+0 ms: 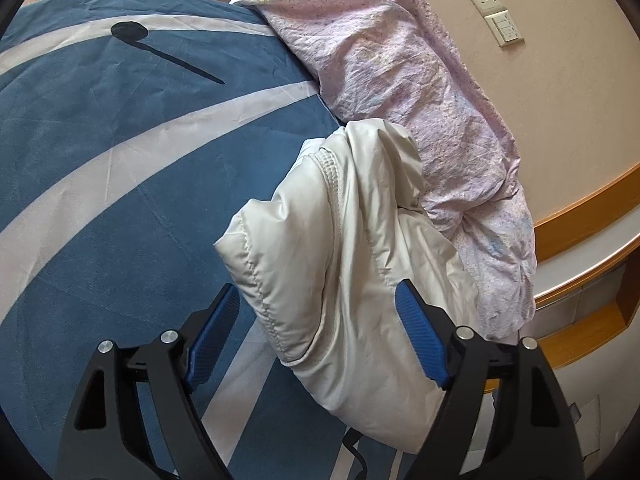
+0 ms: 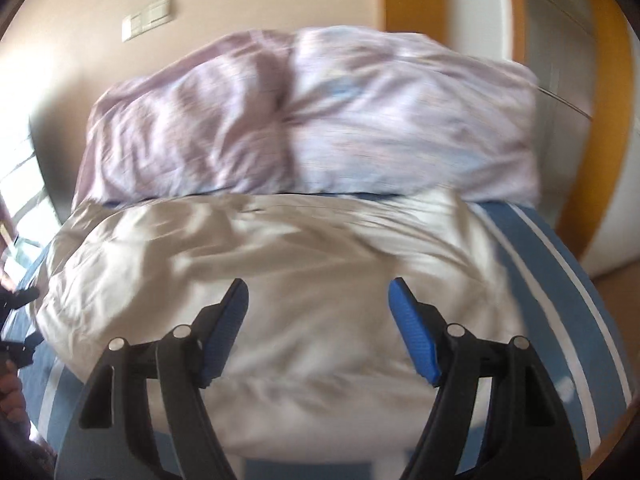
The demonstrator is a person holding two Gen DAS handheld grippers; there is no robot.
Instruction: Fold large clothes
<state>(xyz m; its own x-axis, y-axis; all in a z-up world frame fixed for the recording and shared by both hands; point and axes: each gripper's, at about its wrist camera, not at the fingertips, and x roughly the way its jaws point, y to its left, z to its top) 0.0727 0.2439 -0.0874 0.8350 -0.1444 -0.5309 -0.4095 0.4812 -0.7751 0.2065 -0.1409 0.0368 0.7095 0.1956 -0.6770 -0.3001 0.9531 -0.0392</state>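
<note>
A: What do the grippers do?
B: The left gripper (image 1: 316,304) stands spread; the cream padded jacket (image 1: 340,248) lies between its blue pads (image 1: 416,340), not pinched. The right gripper (image 2: 318,300) is spread too, above the same jacket.
A: Where is the jacket?
B: Folded on the blue bed cover (image 1: 120,140), near its edge. Behind it, touching it, lies a crumpled lilac quilt (image 1: 400,72) along the far edge by the wall (image 1: 560,112).
</note>
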